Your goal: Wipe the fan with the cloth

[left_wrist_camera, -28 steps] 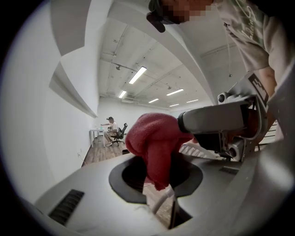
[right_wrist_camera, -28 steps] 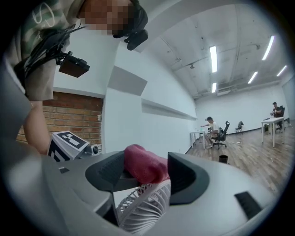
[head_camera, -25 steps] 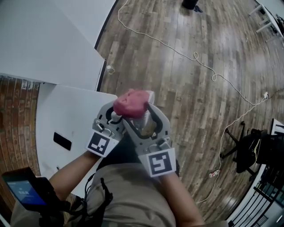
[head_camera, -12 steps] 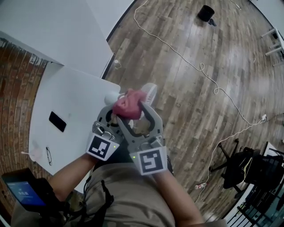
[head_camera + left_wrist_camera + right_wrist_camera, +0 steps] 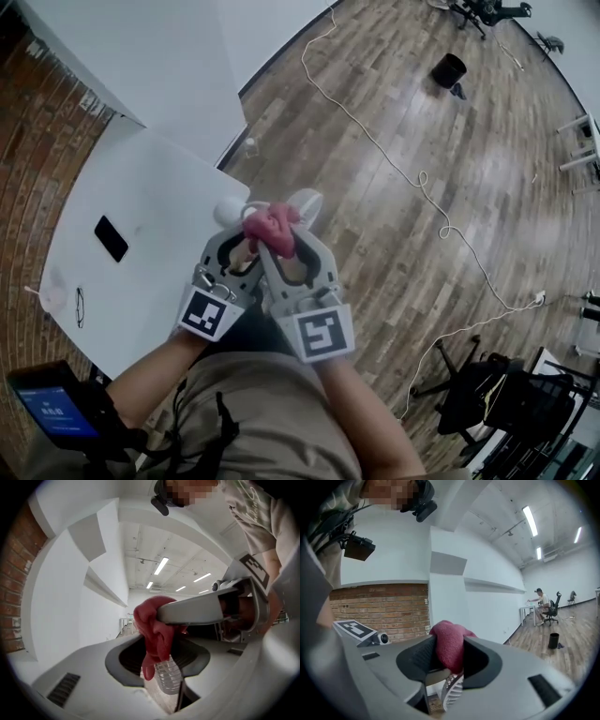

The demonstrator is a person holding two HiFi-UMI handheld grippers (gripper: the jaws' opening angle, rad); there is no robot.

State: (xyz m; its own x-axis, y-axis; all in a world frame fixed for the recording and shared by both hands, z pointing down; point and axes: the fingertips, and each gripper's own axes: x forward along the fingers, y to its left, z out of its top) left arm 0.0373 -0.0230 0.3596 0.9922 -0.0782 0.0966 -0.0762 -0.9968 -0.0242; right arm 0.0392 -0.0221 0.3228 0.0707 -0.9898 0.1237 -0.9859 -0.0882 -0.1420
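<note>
The right claw (image 5: 449, 660) is pinching the red cloth (image 5: 447, 646), its jaws having just been closing. The bunched cloth is filling the gap between the dark pads and bulging out above them, and a ribbed white edge of the fan (image 5: 451, 692) is showing just beneath it.

The left claw (image 5: 161, 667) is standing spread, its jaws having just been opening. The cloth's loose tail and the fan's pale grille are hanging in its gap, with one jaw of the right claw crossing above them. I cannot tell what is carrying the fan.

In the head view both claws are crossing each other just off the corner of the white bench (image 5: 141, 272), with the cloth sitting at their tips. The fan is poking out just beyond the cloth, past that corner and over the wooden floor (image 5: 422, 112).

A dark phone (image 5: 111, 238) is lying on the bench well back from the corner, and a pair of glasses (image 5: 79, 307) is lying farther still, near the bench's edge. A white cable (image 5: 412, 173) is trailing across the floor away from the bench.
</note>
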